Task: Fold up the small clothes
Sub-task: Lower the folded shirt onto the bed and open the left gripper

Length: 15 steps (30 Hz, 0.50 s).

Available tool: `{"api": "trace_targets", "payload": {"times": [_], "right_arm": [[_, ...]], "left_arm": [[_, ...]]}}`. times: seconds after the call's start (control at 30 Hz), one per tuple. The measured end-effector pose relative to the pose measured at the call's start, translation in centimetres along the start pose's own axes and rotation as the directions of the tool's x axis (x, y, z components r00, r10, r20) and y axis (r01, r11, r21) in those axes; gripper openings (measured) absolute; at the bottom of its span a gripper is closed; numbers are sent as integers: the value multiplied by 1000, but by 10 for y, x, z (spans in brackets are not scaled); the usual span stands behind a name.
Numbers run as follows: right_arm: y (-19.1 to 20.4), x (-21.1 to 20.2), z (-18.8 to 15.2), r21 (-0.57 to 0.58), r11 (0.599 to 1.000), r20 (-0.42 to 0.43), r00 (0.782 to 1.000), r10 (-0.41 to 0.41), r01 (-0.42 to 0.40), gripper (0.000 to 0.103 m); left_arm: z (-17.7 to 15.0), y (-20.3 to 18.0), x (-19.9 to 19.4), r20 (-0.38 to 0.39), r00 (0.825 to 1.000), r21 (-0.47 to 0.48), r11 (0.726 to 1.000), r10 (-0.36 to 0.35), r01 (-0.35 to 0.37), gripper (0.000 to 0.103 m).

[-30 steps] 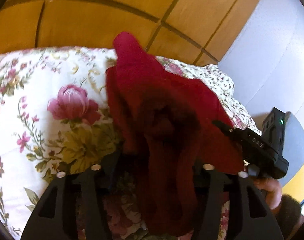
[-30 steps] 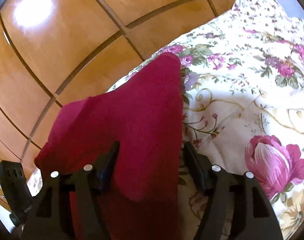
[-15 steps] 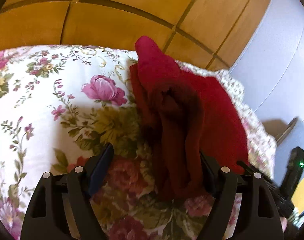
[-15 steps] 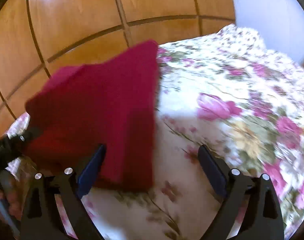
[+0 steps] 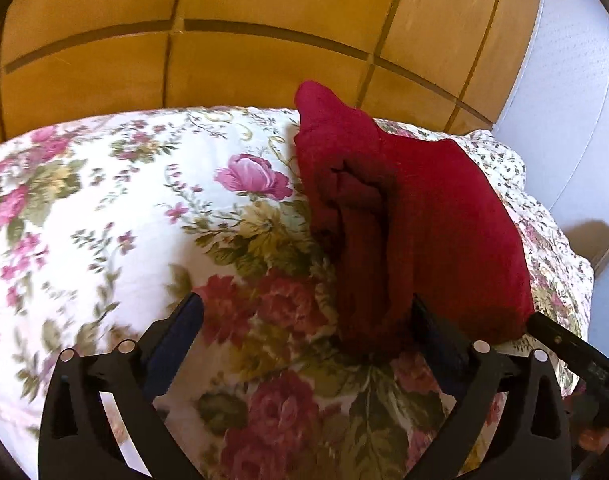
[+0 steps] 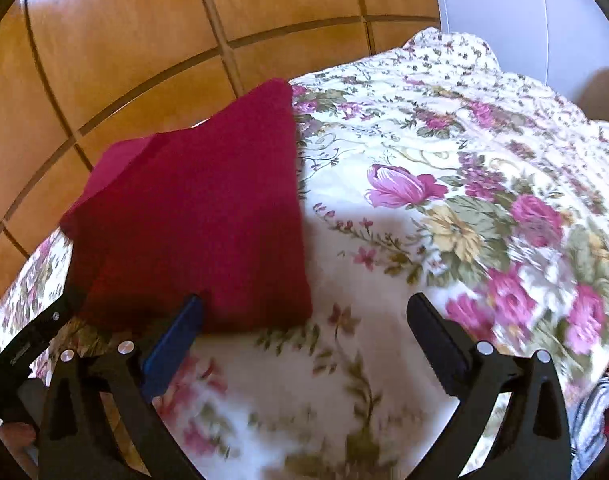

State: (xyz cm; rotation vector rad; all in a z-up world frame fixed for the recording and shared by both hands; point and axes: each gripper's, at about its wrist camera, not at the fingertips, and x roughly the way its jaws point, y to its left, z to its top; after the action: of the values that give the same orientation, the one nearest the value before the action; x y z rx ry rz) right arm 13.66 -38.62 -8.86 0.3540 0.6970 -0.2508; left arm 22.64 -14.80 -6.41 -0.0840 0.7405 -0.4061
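A dark red folded garment (image 5: 432, 216) lies on the flowered bedspread (image 5: 104, 208), near the bed's far edge. My left gripper (image 5: 304, 308) is low over the bedspread with its jaws opening wide. The garment's bunched near end lies just inside its right finger (image 5: 436, 332), and no pad presses on it. In the right wrist view the garment (image 6: 192, 208) shows a smooth flat top. My right gripper (image 6: 304, 306) is also opening. The cloth's near corner rests loose by its left finger (image 6: 176, 332). The other gripper's black finger (image 5: 564, 340) shows at the lower right.
Wooden panelled doors (image 5: 224, 40) rise right behind the bed's far edge. A pale wall (image 5: 564, 100) stands to the right. The bedspread (image 6: 464, 200) spreads wide to the right of the garment. Part of a hand (image 6: 12, 436) shows at the lower left.
Both grippers have opened and let go of the red garment, then drawn back towards me. The garment has come down from hanging and now lies on the bedspread.
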Motion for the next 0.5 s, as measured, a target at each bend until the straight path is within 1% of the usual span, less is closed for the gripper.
{"api": "trace_targets", "payload": {"times": [0.07, 0.13, 0.17, 0.2, 0.3, 0.37, 0.43, 0.5], "right_arm": [[9, -14, -7, -36, 999, 2, 1000, -12, 12, 101], [18, -29, -15, -69, 997, 13, 1000, -17, 18, 101], [21, -34, -19, -79, 997, 20, 1000, -19, 21, 101], [25, -41, -23, -89, 996, 29, 999, -21, 23, 101], [34, -60, -35, -110, 993, 57, 998, -25, 31, 101], [40, -69, -41, -115, 993, 74, 997, -30, 39, 101], [45, -75, -45, -124, 992, 69, 997, -25, 34, 101], [48, -78, -47, -129, 991, 69, 997, -28, 37, 101]], "left_arm": [[-5, -3, -11, 13, 999, 7, 999, 38, -38, 99], [-14, -7, -24, 20, 995, 24, 995, 99, -100, 99], [-18, -9, -29, 22, 993, 34, 992, 117, -118, 99], [-24, -10, -37, 26, 991, 50, 990, 132, -133, 99], [-35, -12, -55, 46, 989, 67, 987, 143, -146, 99], [-39, -15, -67, 67, 979, 69, 978, 193, -198, 99], [-43, -18, -82, 84, 968, 72, 968, 236, -242, 99], [-44, -21, -96, 105, 963, 77, 963, 250, -258, 99]]}}
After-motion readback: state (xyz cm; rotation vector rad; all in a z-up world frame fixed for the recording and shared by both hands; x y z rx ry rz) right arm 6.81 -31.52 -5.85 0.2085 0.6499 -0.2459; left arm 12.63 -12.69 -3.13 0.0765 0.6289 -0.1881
